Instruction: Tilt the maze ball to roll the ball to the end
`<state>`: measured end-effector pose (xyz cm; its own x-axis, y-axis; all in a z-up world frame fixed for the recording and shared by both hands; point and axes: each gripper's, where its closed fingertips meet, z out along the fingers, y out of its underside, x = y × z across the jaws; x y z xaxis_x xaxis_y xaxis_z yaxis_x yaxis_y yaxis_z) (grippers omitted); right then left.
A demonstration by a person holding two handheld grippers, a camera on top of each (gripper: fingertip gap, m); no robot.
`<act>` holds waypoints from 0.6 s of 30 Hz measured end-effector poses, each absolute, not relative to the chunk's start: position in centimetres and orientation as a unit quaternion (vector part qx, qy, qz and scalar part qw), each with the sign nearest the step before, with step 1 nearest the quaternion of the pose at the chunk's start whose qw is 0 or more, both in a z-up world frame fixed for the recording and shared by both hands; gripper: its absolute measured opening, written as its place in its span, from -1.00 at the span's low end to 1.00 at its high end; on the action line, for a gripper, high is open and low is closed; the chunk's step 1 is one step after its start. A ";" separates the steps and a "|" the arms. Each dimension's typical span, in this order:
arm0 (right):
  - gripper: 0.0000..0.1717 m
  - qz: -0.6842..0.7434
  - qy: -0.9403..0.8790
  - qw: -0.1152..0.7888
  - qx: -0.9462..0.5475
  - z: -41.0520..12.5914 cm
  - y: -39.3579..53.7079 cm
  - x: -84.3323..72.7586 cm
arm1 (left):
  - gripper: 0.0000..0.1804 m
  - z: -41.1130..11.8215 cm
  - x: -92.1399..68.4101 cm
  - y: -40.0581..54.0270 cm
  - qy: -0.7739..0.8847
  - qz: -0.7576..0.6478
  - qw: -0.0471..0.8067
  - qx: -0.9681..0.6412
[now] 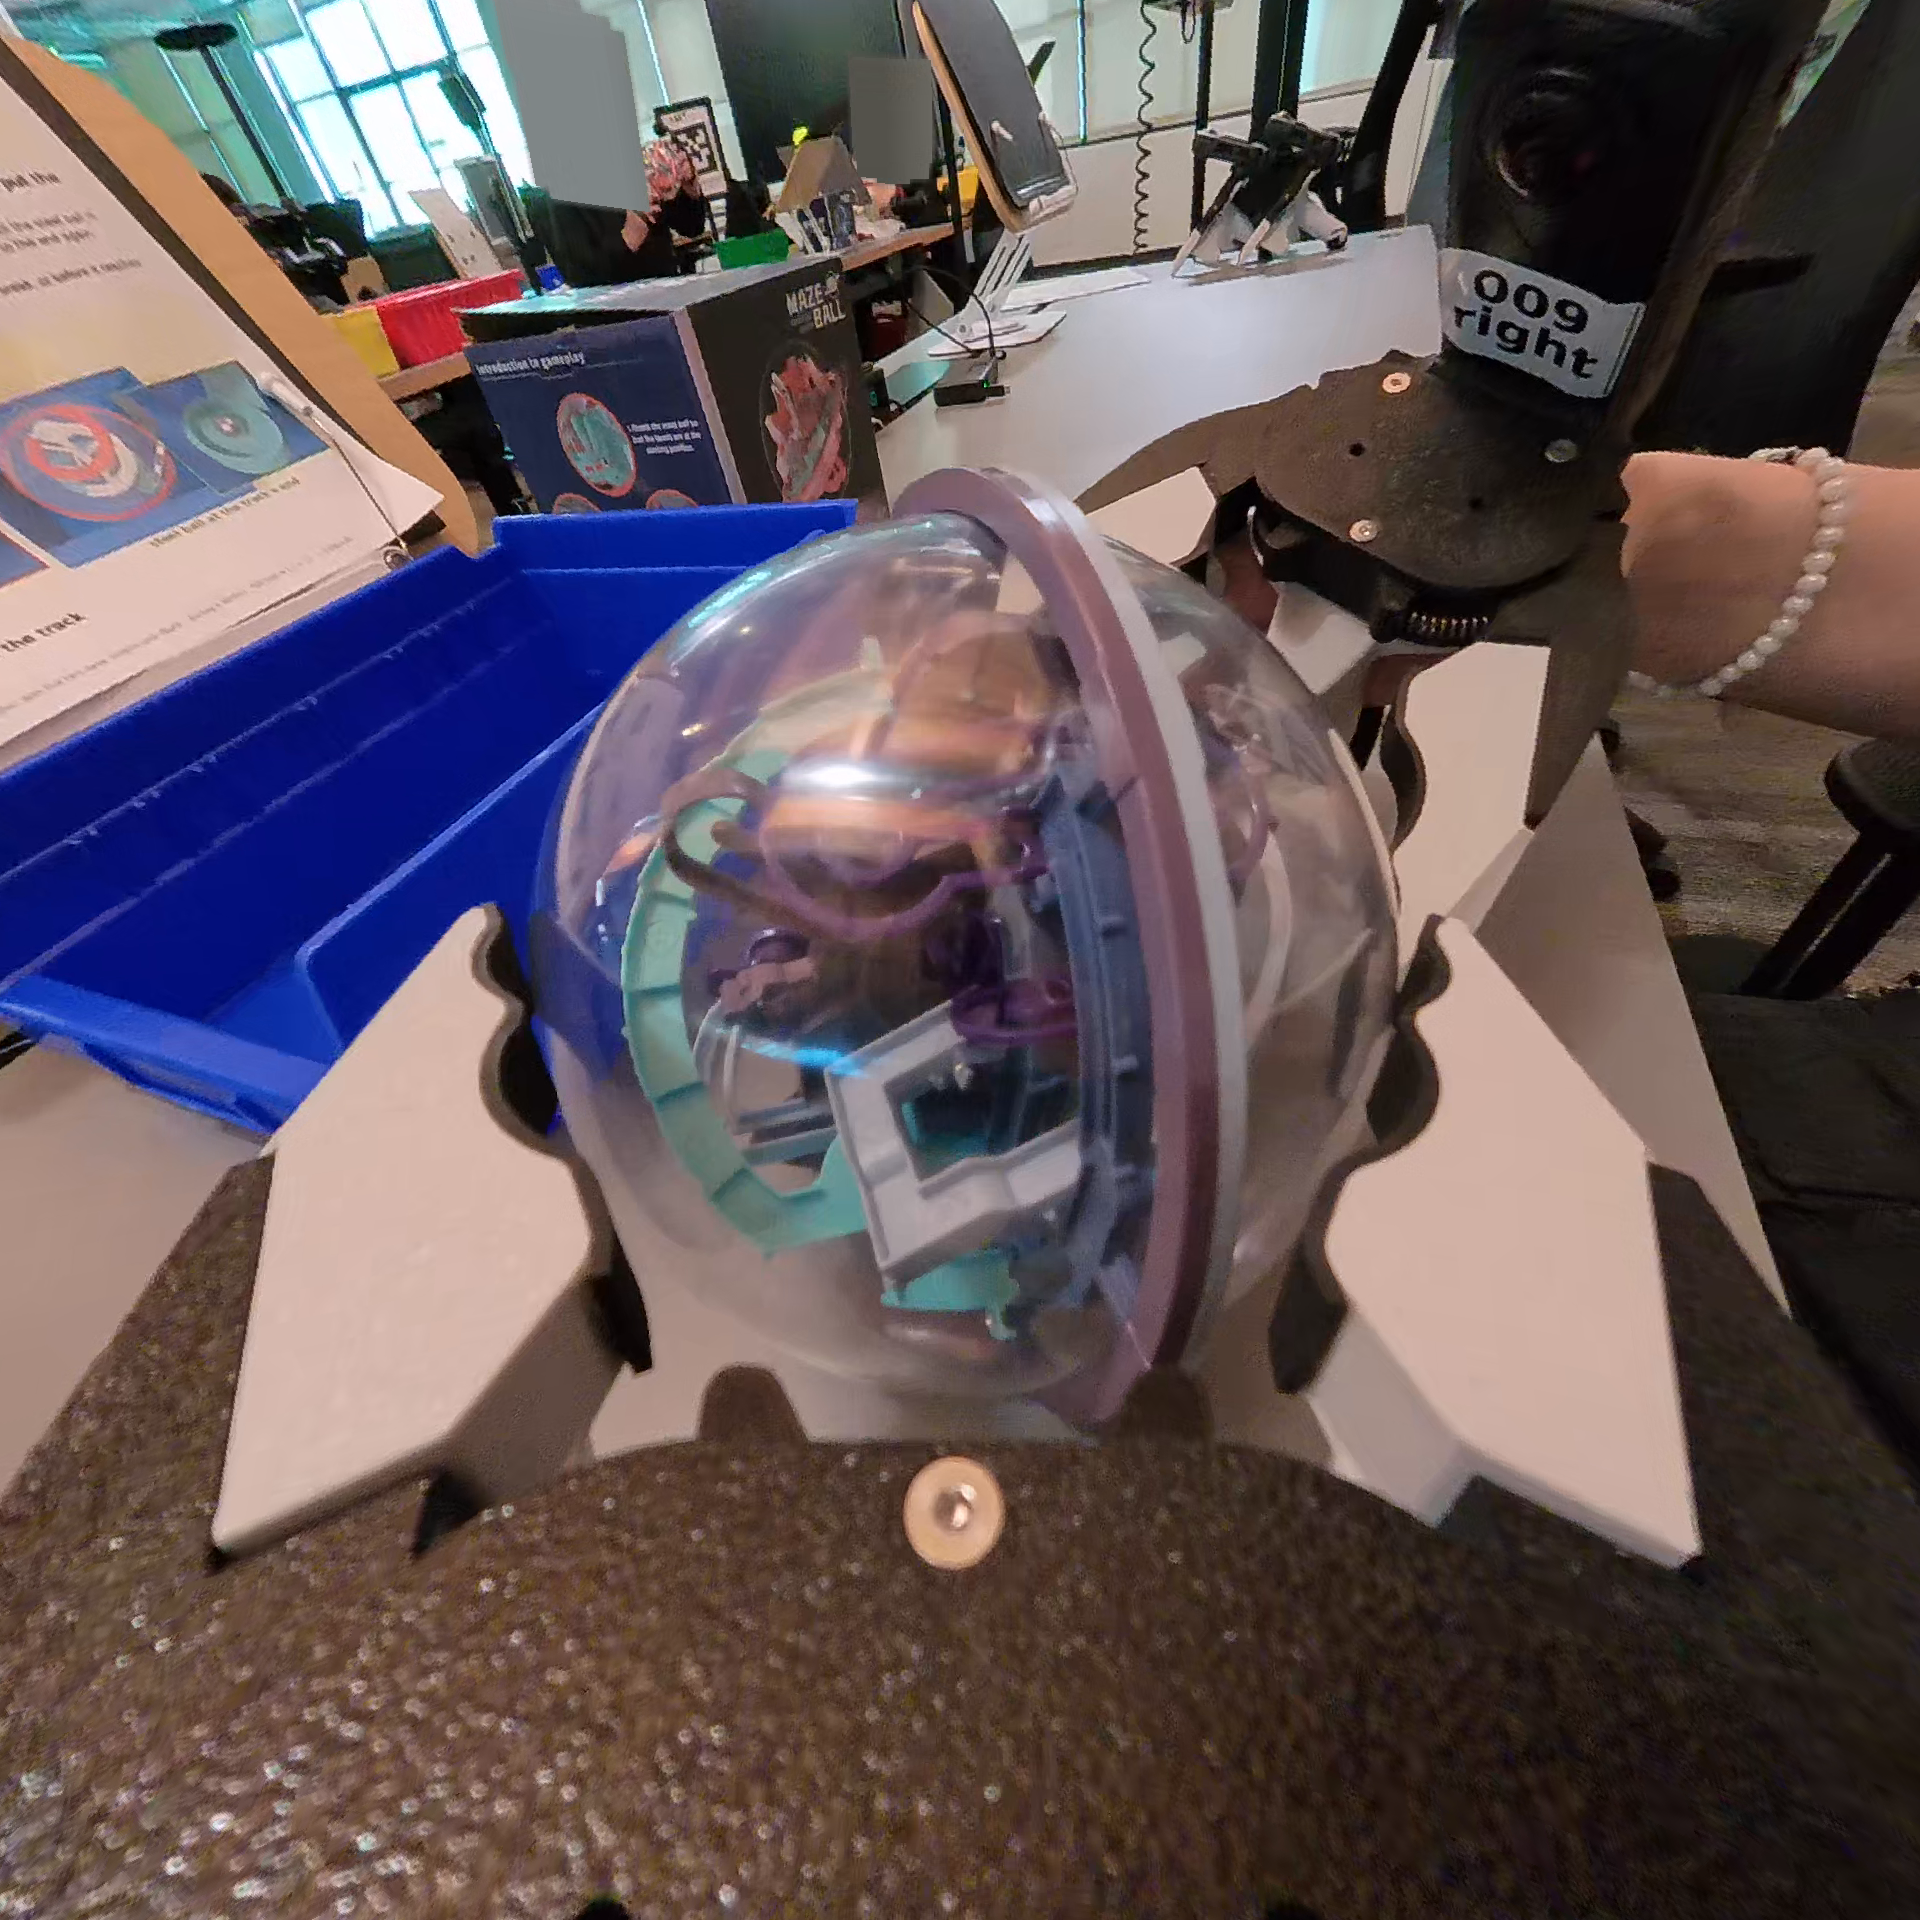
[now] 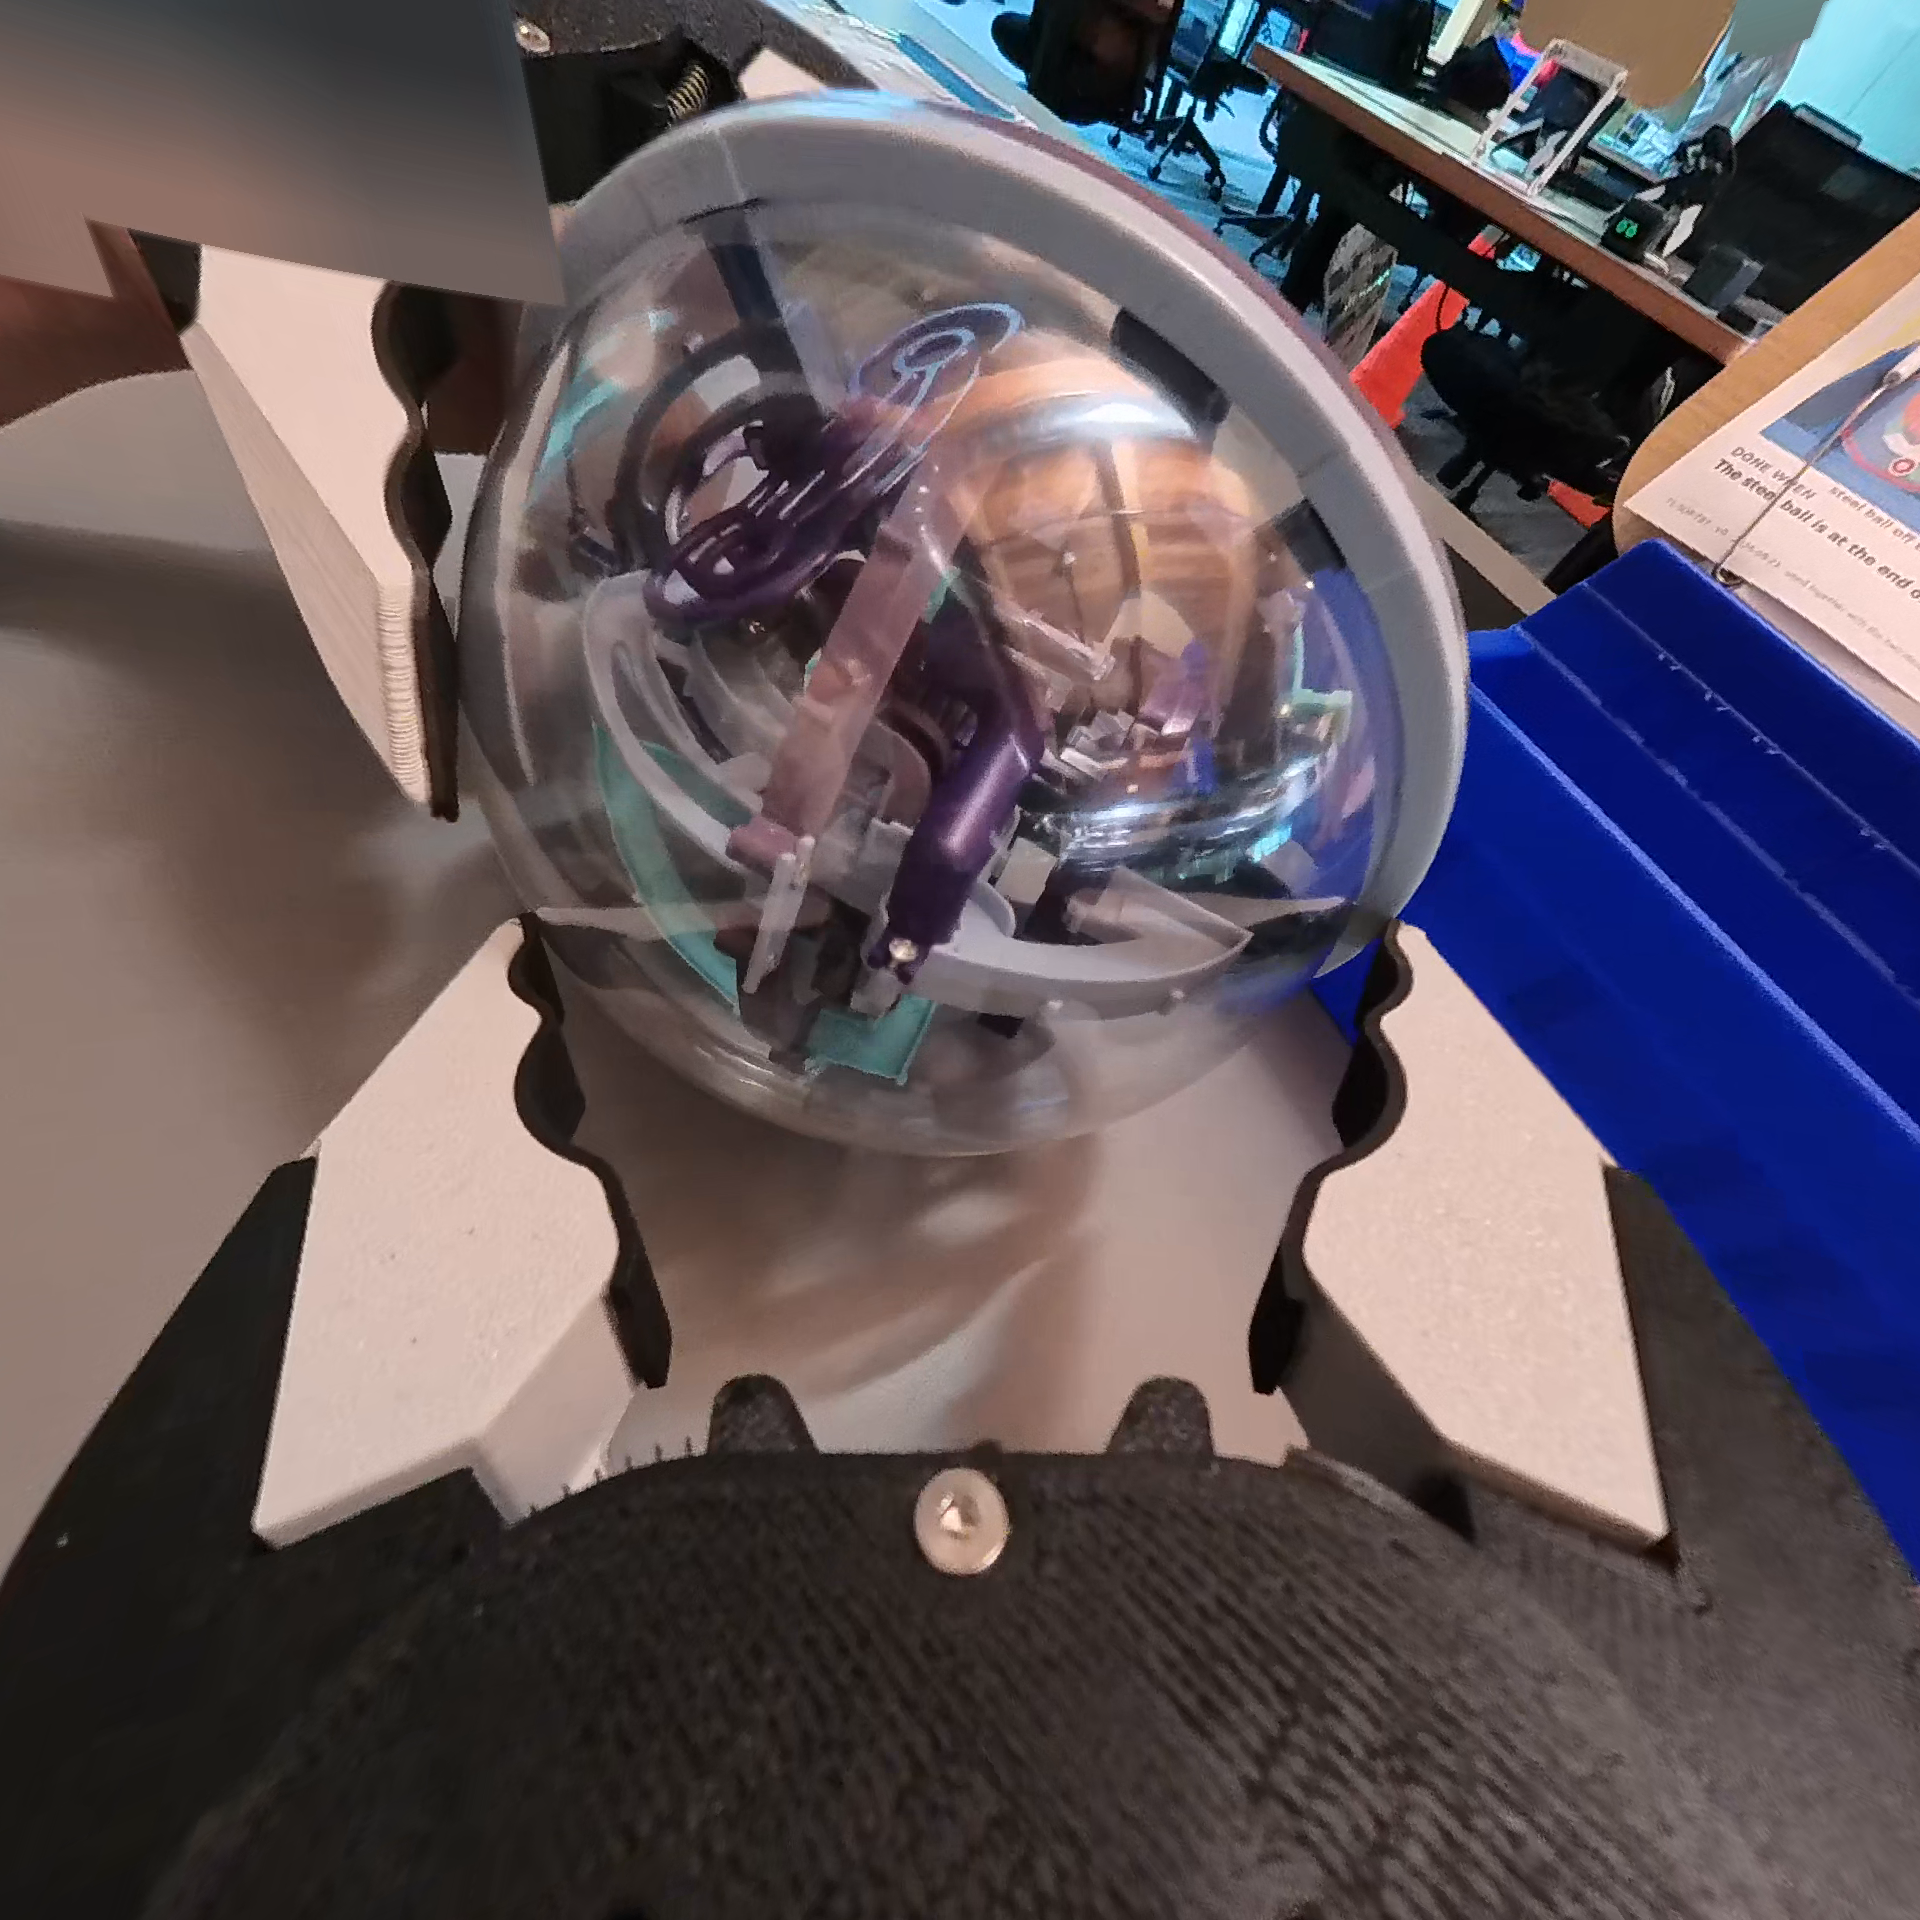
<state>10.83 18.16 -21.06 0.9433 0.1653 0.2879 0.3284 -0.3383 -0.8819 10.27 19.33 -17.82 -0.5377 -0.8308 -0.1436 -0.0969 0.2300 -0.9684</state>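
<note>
The maze ball point(image 1: 935, 987) is a clear sphere with a mauve and grey rim and teal, purple and orange tracks inside. It fills the middle of both wrist views point(image 2: 935, 644) and hangs a little above the white table point(image 2: 156, 935). My left gripper point(image 1: 961, 997) is shut on it, with both dark wavy pads against its sides. My right gripper point(image 2: 956, 966) grips it from the opposite side, its fingertips pressed on the lower shell. A left finger point(image 2: 343, 582) touches the ball's left side. A small shiny ball point(image 2: 904, 948) shows at the lower end of a dark purple track.
A blue bin point(image 1: 260, 831) stands beside the ball and also shows in the right wrist view point(image 2: 1714, 831). A printed sheet on a cardboard stand point(image 1: 156, 416) leans behind the bin. A dark product box point(image 1: 675, 384) stands farther back. A person's wrist with a bead bracelet point(image 1: 1766, 582) holds the right gripper.
</note>
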 end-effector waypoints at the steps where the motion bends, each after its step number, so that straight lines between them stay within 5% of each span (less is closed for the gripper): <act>1: 0.71 -0.076 -0.155 0.554 -0.815 -21.1 18.1 10.8 | 0.72 -17.8 10.2 19.3 0.702 -0.523 0.354 -0.329; 18: 0.71 -0.167 -0.251 0.565 -0.768 -21.4 18.0 9.2 | 0.72 -18.6 7.8 18.8 0.692 -0.467 0.463 -0.297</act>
